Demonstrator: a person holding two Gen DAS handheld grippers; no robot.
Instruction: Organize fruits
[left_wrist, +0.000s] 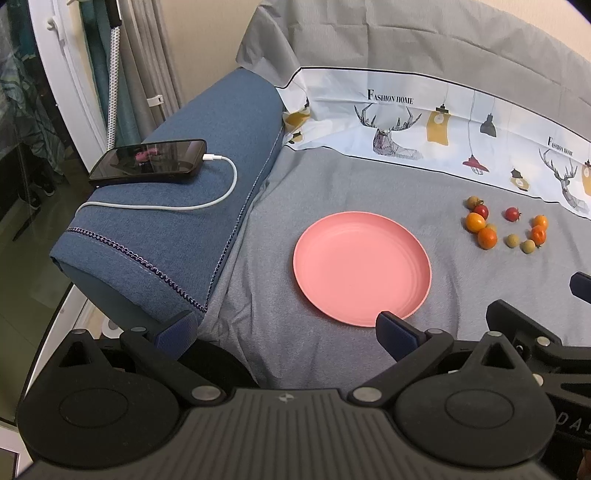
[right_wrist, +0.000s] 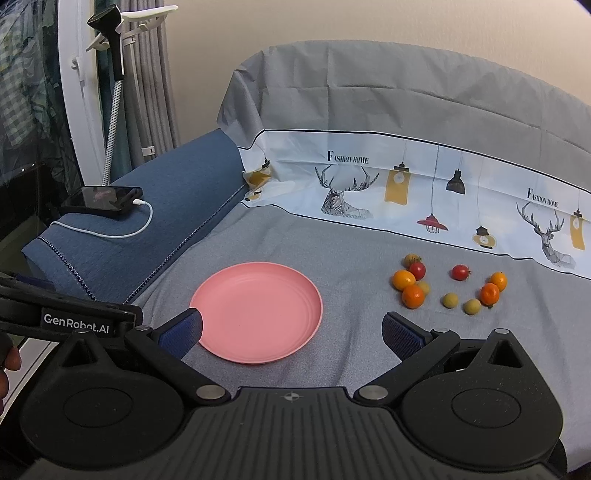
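Observation:
An empty pink plate (left_wrist: 362, 267) (right_wrist: 258, 310) lies on the grey cloth. To its right lies a loose cluster of small fruits: orange ones (left_wrist: 487, 238) (right_wrist: 413, 296), red cherry tomatoes (left_wrist: 512, 213) (right_wrist: 460, 272) and pale yellow-green ones (left_wrist: 528, 246) (right_wrist: 472, 306). My left gripper (left_wrist: 286, 328) is open and empty, near the plate's front edge. My right gripper (right_wrist: 291, 330) is open and empty, in front of the plate; the fruits lie ahead to its right.
A blue sofa armrest (left_wrist: 192, 221) (right_wrist: 147, 236) rises left of the plate, with a phone (left_wrist: 147, 160) (right_wrist: 103, 201) and white charging cable on it. A printed white cloth (left_wrist: 443, 129) (right_wrist: 424, 192) lines the backrest. The other gripper's body shows at each view's edge.

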